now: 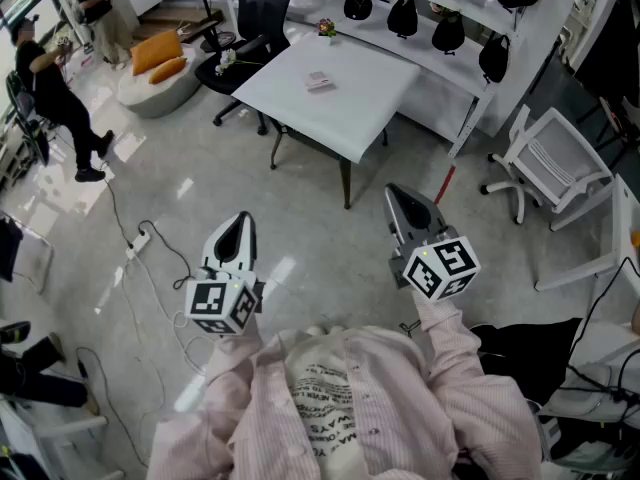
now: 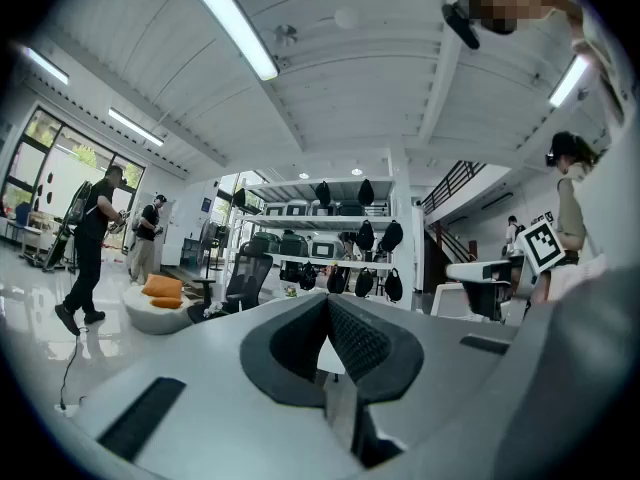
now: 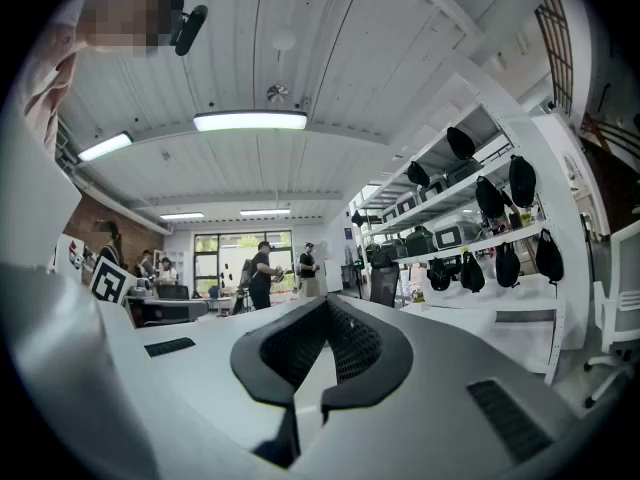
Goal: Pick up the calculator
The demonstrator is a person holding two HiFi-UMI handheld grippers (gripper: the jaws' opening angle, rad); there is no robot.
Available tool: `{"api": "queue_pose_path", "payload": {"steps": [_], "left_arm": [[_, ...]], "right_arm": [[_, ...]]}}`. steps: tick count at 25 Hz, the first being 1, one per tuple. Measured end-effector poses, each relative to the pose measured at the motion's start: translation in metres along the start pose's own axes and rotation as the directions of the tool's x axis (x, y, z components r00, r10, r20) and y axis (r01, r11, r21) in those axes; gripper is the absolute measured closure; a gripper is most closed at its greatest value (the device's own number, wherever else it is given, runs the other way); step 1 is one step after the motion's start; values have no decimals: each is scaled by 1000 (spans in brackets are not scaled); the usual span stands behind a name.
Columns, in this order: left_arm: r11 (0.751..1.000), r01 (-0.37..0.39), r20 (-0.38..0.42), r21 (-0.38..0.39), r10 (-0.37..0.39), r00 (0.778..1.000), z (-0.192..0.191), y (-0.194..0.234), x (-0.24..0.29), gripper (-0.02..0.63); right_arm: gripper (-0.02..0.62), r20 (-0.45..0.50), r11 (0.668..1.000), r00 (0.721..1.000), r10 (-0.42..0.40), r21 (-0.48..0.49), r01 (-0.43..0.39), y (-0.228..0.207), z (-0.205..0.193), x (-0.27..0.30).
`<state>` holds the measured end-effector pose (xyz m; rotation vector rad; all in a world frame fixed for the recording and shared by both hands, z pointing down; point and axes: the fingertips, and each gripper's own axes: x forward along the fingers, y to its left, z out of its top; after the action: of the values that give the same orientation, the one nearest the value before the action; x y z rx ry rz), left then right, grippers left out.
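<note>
The calculator (image 1: 319, 81), small and pinkish, lies on a white table (image 1: 350, 123) across the floor from me in the head view. Both grippers are held level in front of my chest, well short of the table. My left gripper (image 1: 243, 220) points toward the table's left side; its dark ribbed pads meet at the tip (image 2: 327, 298) with nothing between them. My right gripper (image 1: 393, 193) points toward the table's near right corner, and it too is shut (image 3: 326, 303) and empty. The calculator does not show in either gripper view.
A black office chair (image 1: 255, 8) stands behind the table, and shelves with black bags (image 1: 430, 23) line the back. A white chair (image 1: 555, 163) is at right. A beanbag with orange cushions (image 1: 155, 68), people (image 1: 55, 88) and a floor cable (image 1: 145, 243) are at left.
</note>
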<state>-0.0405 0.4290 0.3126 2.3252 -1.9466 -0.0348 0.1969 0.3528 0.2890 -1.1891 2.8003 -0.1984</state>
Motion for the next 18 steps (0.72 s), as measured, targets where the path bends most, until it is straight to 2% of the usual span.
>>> {"api": "queue_pose_path", "payload": {"steps": [6, 9, 11, 14, 16, 18], "left_arm": [[1000, 0, -13, -2, 0, 1000, -4, -9, 7, 604], [1000, -3, -18, -5, 3, 1000, -9, -15, 11, 605], [1000, -5, -19, -5, 4, 1000, -11, -17, 13, 606], [1000, -7, -15, -6, 7, 1000, -15, -23, 16, 605], [1000, -10, -15, -9, 10, 1000, -18, -26, 19, 605], [1000, -13, -20, -16, 13, 1000, -21, -28, 22, 605]], "right_arm": [[595, -15, 1000, 1000, 17, 12, -17, -9, -4, 1], [594, -23, 998, 999, 29, 49, -28, -18, -12, 0], [570, -27, 997, 999, 30, 68, -28, -24, -16, -1], [483, -21, 995, 999, 27, 95, -25, -34, -19, -2], [475, -16, 994, 1000, 19, 112, -17, -42, -21, -1], [438, -18, 991, 1000, 16, 131, -13, -48, -24, 0]]}}
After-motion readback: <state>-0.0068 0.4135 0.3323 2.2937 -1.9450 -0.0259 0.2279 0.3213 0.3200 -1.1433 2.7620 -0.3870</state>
